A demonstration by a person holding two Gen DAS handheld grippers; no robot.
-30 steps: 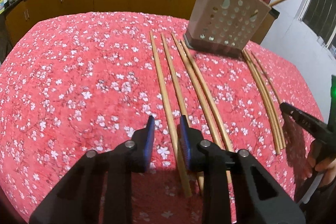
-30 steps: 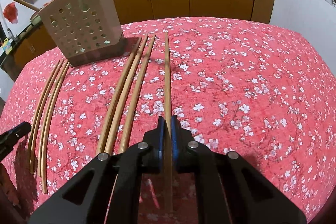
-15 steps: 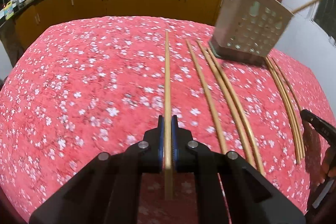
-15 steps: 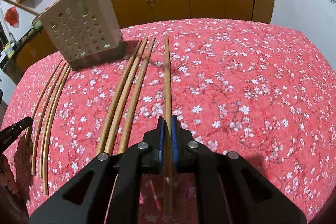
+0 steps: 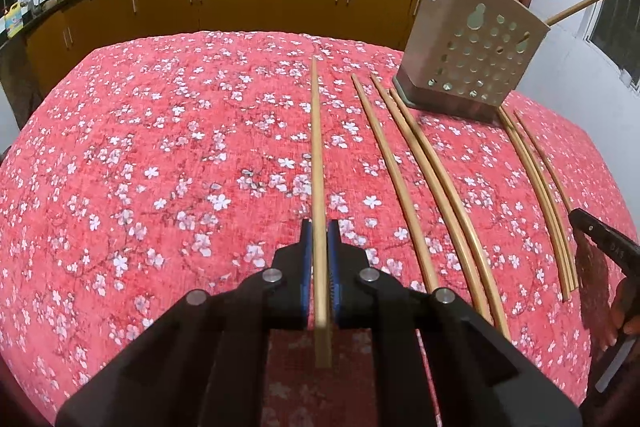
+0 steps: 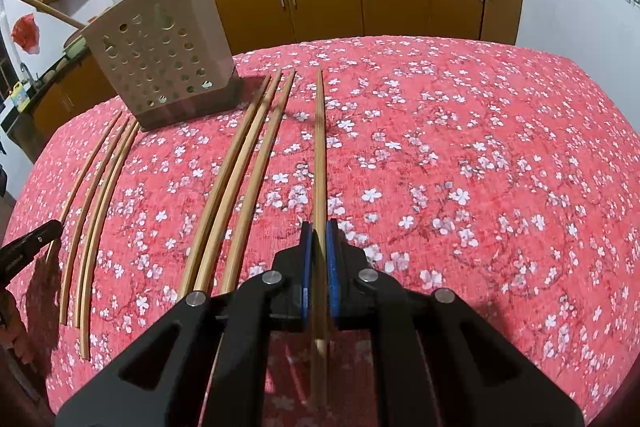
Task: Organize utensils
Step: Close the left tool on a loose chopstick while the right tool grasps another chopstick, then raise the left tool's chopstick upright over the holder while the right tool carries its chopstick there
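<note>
Left gripper (image 5: 320, 239) is clamped tight on a wooden chopstick (image 5: 316, 155), its blue pads (image 5: 306, 251) pressed against either side of the stick near its close end. The stick runs straight ahead over the red floral tablecloth (image 5: 160, 147); whether its far tip touches the cloth I cannot tell. To its right, three more thick chopsticks (image 5: 424, 183) lie on the cloth, roughly parallel, the two on the right touching along most of their length. Their far ends reach the base of the beige perforated utensil holder (image 5: 472, 55), which stands at the far right of the table with a stick poking up out of it and another angled out to the side. Further right lies a bundle of thinner sticks (image 5: 536, 179).

Right gripper (image 6: 319, 239) is likewise closed on a chopstick (image 6: 319, 147), pinched between its pads near the close end and pointing straight ahead. In this view the three loose chopsticks (image 6: 248, 167) lie to its left, apart from it, with the holder (image 6: 164, 59) at the far left and the thin sticks (image 6: 100, 179) beyond them on the cloth (image 6: 480, 147).

A black tip (image 6: 28, 247) shows at the left edge here (what it belongs to is not clear).
</note>
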